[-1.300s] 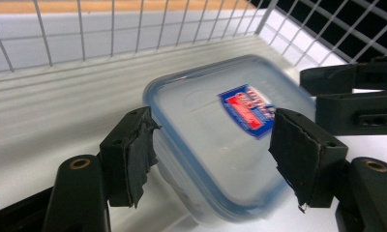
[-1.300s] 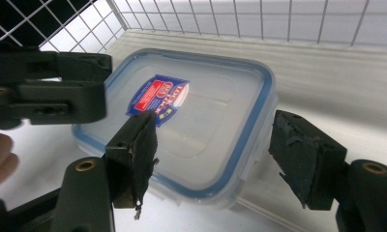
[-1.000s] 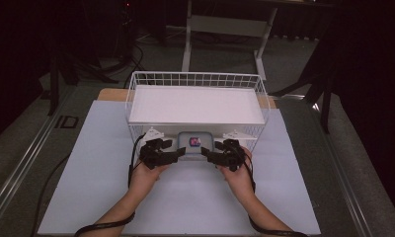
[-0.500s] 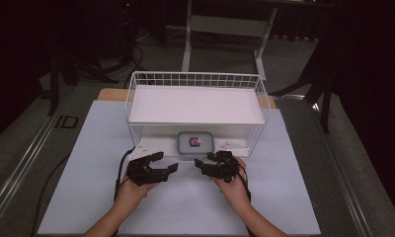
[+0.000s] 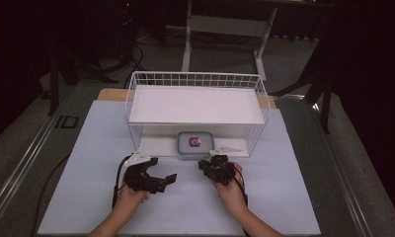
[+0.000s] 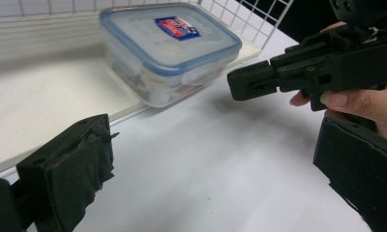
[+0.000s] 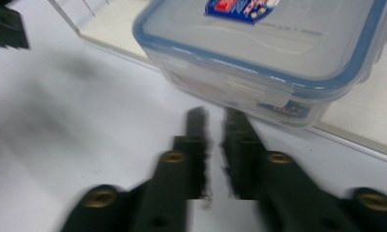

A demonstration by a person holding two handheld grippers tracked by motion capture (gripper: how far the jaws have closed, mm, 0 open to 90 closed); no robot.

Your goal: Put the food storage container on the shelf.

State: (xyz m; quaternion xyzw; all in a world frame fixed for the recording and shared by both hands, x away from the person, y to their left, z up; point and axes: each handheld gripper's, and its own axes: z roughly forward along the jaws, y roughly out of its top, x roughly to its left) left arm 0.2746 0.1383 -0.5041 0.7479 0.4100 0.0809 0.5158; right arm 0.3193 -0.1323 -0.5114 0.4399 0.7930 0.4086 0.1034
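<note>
A clear food container (image 5: 194, 144) with a blue-rimmed lid and a red-and-blue label sits on the lower board of a white wire rack (image 5: 195, 76). It also appears in the left gripper view (image 6: 170, 48) and close up in the right gripper view (image 7: 274, 58). My left gripper (image 5: 156, 180) rests on the white mat in front of the rack, left of the container; its jaws (image 6: 215, 145) have just been opening and stand wide with nothing between them. My right gripper (image 5: 216, 168) lies just short of the container's front; its jaws (image 7: 213, 121) have just been closing and are nearly together, empty.
The rack's upper white shelf (image 5: 195, 103) overhangs the container. A white mat (image 5: 294, 197) covers the table around both hands. Beyond the rack stand a metal frame (image 5: 225, 24) and dark stands on the floor. The right gripper (image 6: 278, 77) shows across the left gripper view.
Both hands have drawn back from the sides of the container toward the near edge. The left jaws have spread wide and the right jaws have come together. The container stays on the lower board.
</note>
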